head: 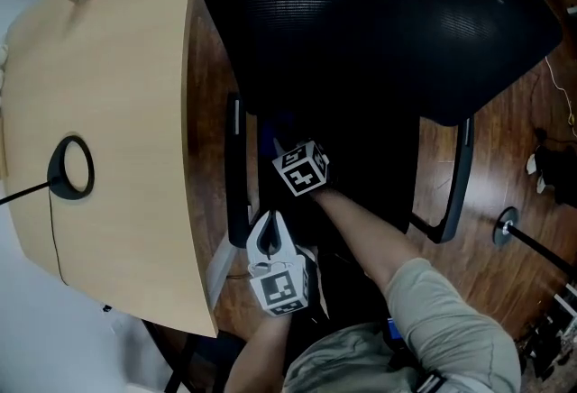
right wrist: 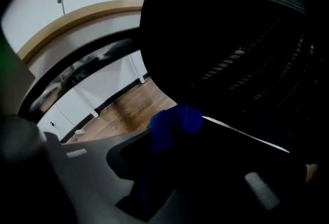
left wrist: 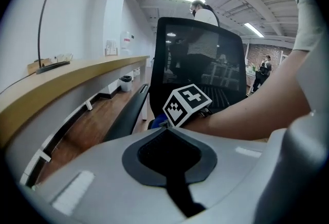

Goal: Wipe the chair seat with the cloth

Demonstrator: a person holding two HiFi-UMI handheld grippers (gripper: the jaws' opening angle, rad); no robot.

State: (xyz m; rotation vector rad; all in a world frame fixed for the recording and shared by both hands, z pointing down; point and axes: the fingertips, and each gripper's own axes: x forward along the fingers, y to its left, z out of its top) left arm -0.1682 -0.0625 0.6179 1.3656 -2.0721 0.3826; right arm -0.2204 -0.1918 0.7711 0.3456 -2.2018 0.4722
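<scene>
- Right claw (head: 290,157) reaches forward over the chair seat (head: 370,161), low and close under the mesh backrest (head: 379,13).
- Its own view shows the jaws pressed together on a bunched blue cloth (right wrist: 174,123). The wad pokes out past the tips, so fabric rather than plastic meets the seat.
- The cloth sits at the seat's rear left, near the left armrest (head: 236,166). Whether it is touching the seat I cannot tell, as everything there is very dark.
- Left claw (head: 270,222) hangs back at the seat's front left edge. Its jaws are closed with nothing between them.
- It looks parked out of the wiping path, and it is not bracing the chair.
- A pale wooden surface (head: 117,112) curves along the left, just beside the armrest. That leaves little room on that side, which probably explains the reach from the front.
- Judgement: the wipe is under way or about to start at the back corner, and most of the seat is yet to be covered.
- Risk: the claw tips could scrape the seat if the wad slips back.
</scene>
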